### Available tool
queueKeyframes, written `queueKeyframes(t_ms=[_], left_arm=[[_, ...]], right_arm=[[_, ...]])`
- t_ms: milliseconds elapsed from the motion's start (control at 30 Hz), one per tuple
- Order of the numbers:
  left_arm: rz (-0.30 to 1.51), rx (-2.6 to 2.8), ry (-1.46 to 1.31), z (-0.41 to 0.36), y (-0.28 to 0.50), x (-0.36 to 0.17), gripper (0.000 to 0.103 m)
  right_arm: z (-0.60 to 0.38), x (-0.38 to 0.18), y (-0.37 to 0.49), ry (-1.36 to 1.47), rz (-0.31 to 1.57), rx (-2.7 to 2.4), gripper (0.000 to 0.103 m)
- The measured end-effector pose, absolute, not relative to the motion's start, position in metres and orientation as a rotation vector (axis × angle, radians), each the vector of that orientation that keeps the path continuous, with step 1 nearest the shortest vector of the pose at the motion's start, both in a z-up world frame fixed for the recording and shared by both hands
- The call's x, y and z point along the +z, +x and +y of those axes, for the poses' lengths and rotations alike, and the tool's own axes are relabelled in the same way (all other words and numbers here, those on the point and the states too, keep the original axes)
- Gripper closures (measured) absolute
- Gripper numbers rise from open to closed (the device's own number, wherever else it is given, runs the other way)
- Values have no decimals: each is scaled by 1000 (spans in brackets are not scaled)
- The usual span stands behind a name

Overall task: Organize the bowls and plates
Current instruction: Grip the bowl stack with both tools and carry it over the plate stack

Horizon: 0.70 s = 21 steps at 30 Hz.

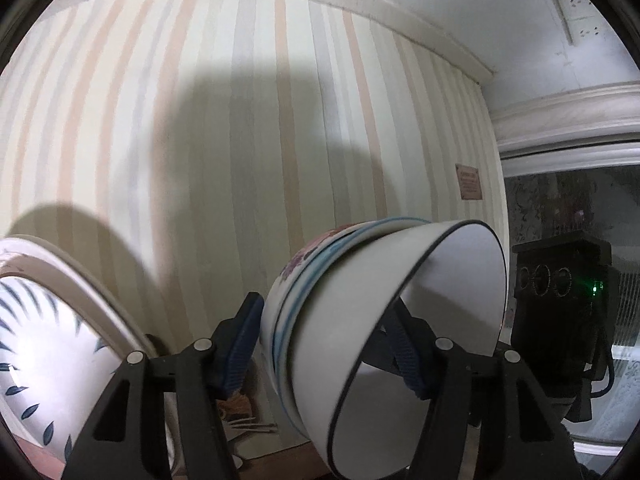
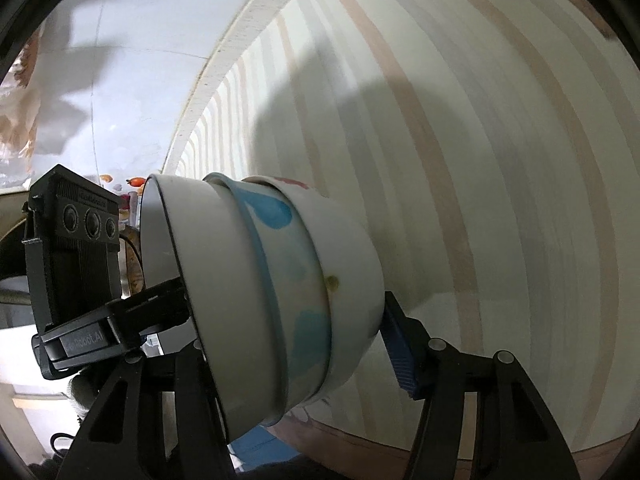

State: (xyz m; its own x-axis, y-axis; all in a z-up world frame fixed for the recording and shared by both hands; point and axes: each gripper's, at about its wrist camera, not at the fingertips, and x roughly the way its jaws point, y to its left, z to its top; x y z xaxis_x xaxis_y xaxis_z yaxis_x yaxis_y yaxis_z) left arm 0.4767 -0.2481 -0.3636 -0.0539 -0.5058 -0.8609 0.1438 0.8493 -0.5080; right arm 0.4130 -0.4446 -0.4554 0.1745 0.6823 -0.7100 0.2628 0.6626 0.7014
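Left gripper (image 1: 326, 348): black angular finger arms, silver round screws, ribbed dark-blue pads (image 1: 240, 346); right gripper (image 2: 288, 344): same build; black three-lens camera housing, trailing black cable

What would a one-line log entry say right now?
left tongs: gripping bowl stack | right tongs: gripping same stack | stack: three nested, tilted | plate: beside

- Striped wallpaper (image 1: 240, 120), cream with peach and grey bands, shadows cast across it.
- Small brown plaque (image 1: 469, 181) on that wall, text unreadable.
- White moulding (image 1: 560, 108) above a dark patterned panel.
- Wooden surface (image 2: 400, 438) low down.
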Motion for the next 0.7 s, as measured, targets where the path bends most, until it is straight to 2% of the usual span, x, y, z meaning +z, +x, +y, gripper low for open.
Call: queueKeyframes(t_ms=[367,700], left_arm=[[1436,-445,-327,-183,471,-322,44],[1391,-320,-439,-108,450,-324,44]], right_arm=[[-390,-413,434,769,1390,486,44],[-321,-406,453,647,1431,613,44]])
